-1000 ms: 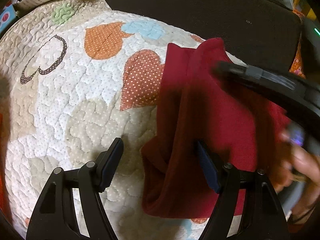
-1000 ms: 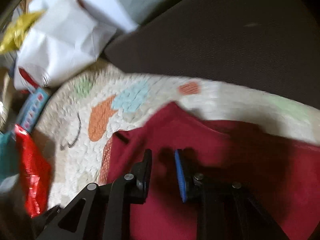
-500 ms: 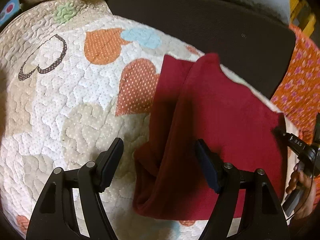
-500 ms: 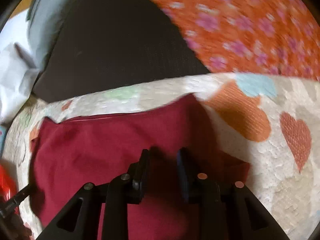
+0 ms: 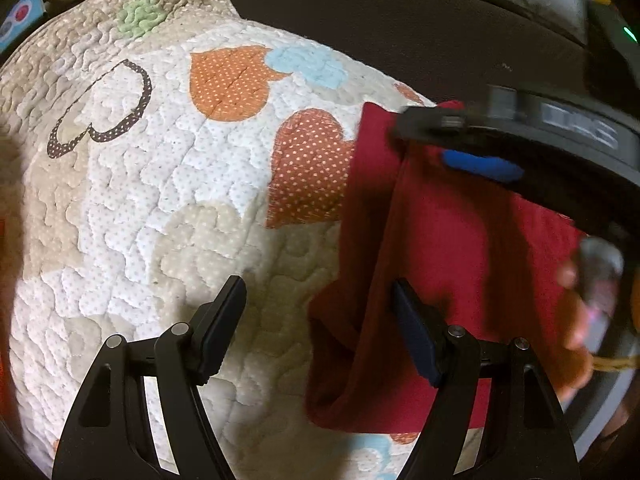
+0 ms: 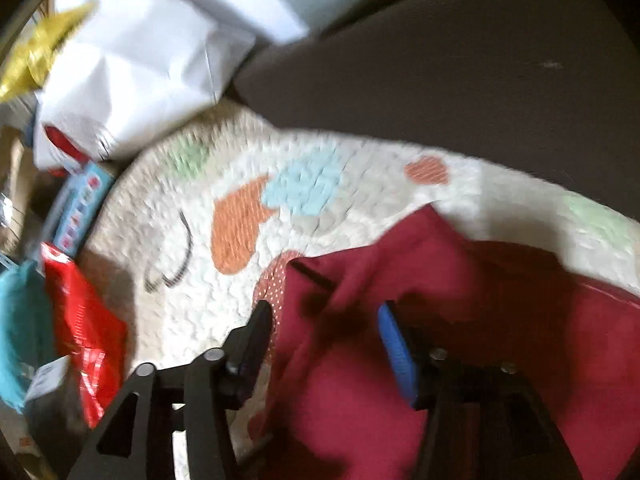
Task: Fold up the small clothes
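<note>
A dark red garment (image 5: 432, 248) lies partly folded on a quilted cream cover with heart patches (image 5: 160, 184). My left gripper (image 5: 318, 312) is open and empty, its jaws astride the garment's left folded edge. My right gripper (image 6: 324, 332) is open above the garment (image 6: 400, 360), near its far left corner. In the left wrist view the right gripper (image 5: 480, 148) reaches in from the right over the garment's far edge, with a hand behind it.
A dark seat back (image 5: 400, 32) stands behind the quilt. White paper bags (image 6: 132, 68), a blue box (image 6: 80, 208), a red packet (image 6: 84, 332) and a teal cloth (image 6: 20, 332) lie off the quilt's left side.
My right gripper swung back left over the garment's far left corner and its jaws opened wider. My left gripper stayed open at the folded edge.
</note>
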{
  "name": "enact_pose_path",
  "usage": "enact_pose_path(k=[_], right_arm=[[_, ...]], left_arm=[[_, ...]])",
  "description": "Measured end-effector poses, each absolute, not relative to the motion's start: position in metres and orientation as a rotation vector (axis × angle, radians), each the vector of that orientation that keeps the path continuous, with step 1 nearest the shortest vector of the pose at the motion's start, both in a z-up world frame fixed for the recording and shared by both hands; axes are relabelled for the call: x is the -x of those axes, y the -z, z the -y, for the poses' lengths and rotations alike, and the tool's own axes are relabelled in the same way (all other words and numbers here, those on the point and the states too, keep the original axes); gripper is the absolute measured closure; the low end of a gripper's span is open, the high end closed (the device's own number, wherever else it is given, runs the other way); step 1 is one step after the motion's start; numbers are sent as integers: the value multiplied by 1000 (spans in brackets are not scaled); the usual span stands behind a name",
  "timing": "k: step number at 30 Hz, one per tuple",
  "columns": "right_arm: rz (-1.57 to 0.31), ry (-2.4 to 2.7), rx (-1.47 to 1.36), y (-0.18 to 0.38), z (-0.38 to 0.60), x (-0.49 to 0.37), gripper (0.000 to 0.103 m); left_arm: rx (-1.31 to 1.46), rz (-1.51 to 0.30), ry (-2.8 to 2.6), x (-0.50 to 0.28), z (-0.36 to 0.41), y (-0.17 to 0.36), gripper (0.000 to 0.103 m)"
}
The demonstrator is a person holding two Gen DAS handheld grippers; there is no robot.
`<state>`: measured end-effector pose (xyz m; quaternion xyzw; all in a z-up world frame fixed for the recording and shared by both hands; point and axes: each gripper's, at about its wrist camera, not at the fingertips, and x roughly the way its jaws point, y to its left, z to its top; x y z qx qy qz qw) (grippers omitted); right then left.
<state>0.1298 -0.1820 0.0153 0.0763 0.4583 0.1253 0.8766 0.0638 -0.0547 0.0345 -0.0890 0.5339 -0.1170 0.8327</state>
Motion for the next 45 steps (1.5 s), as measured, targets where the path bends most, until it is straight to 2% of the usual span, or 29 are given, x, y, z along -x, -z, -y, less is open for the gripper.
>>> enact_pose_path(k=[6, 7, 9, 11, 12, 19, 23, 26, 36, 45], right_arm=[[-991, -187, -77, 2, 165, -151, 47], [-981, -183, -70, 2, 164, -150, 51], [-965, -175, -17, 1, 165, -146, 74], [-937, -224, -29, -4, 176, -137, 86], [-922, -241, -64, -9, 186, -132, 88], [-811, -330, -201, -31, 216, -101, 89], [-796, -338, -227, -34, 223, -91, 90], [-794, -334, -236, -34, 225, -88, 89], [-761, -320, -269, -39, 230, -78, 90], [-710, -304, -296, -53, 248, -55, 90]], left_arm=[[181, -1126, 236, -66, 57, -30, 28], [188, -1126, 240, -67, 57, -29, 28], [213, -1131, 244, -69, 54, -28, 28], [225, -1131, 248, -69, 54, -28, 28], [225, -1128, 254, -72, 55, -28, 28], [212, -1121, 341, -73, 80, -20, 28], [218, -1086, 343, -67, 85, -27, 44], [193, -1072, 342, -67, 86, -31, 51], [140, -1047, 332, -56, 89, -40, 63], [121, -999, 351, -34, 96, -74, 71]])
